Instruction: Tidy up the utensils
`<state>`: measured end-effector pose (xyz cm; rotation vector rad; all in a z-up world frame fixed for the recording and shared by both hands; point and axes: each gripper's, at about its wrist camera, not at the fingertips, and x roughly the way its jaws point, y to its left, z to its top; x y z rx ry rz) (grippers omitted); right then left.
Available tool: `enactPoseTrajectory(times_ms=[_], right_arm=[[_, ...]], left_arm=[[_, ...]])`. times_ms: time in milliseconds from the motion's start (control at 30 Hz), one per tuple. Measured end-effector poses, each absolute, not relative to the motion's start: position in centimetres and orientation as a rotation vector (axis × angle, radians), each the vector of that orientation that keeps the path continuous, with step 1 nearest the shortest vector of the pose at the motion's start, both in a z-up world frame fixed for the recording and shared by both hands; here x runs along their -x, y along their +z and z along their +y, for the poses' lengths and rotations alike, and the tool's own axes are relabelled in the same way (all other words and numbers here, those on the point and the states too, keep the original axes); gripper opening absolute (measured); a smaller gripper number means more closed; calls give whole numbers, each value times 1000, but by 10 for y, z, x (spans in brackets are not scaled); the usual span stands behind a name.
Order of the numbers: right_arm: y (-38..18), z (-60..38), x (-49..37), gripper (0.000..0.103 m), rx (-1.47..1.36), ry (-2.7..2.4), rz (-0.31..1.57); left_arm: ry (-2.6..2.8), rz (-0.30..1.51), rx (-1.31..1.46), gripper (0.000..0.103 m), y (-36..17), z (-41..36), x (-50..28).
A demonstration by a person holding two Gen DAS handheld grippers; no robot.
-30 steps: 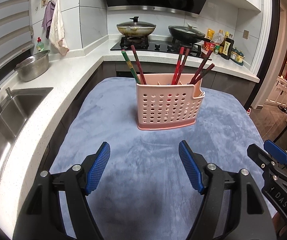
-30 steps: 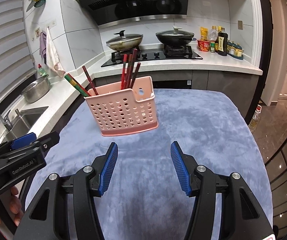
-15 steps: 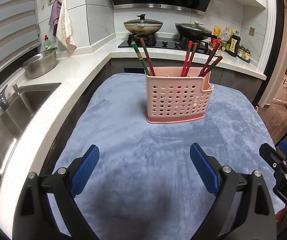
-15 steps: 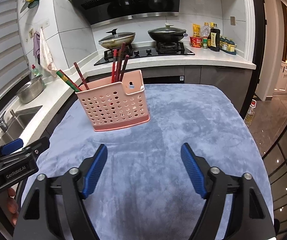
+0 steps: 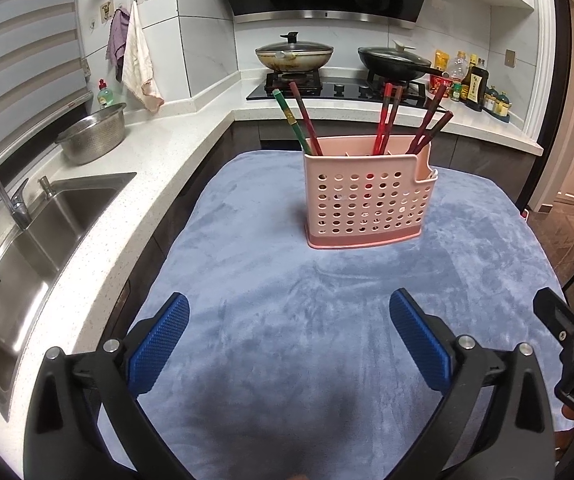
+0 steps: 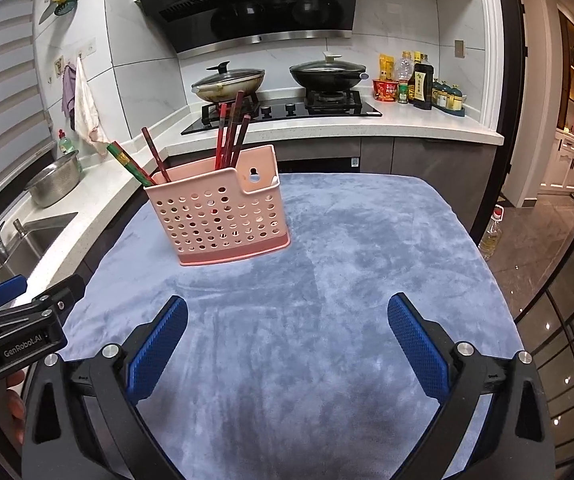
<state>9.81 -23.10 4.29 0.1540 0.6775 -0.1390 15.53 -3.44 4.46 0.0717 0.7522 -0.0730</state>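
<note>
A pink perforated utensil holder (image 5: 367,196) stands upright on the blue-grey cloth (image 5: 287,300); it also shows in the right wrist view (image 6: 219,216). Several red chopsticks (image 5: 385,118) and a green one (image 5: 289,120) stand in it, seen also in the right wrist view (image 6: 231,128). My left gripper (image 5: 289,340) is open and empty, well short of the holder. My right gripper (image 6: 287,340) is open and empty too, to the holder's right front. Each gripper shows at the edge of the other's view.
A steel sink (image 5: 27,248) and faucet (image 5: 3,188) lie at the left, with a steel colander (image 5: 95,136) on the white counter. The stove (image 5: 339,84) with two lidded pans stands behind. Bottles (image 6: 419,84) line the back right. The table's right edge drops to the floor.
Both grippers have opened wider and drawn back from the holder, which now looks smaller and farther. The holder and chopsticks have not moved.
</note>
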Motion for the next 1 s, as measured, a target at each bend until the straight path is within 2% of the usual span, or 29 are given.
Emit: enactPoseTrajectory(times_ms=[1000], right_arm=[[36, -226, -100, 96, -141, -149, 706]], left_arm=[[-10, 742, -94, 96, 42, -32, -155]])
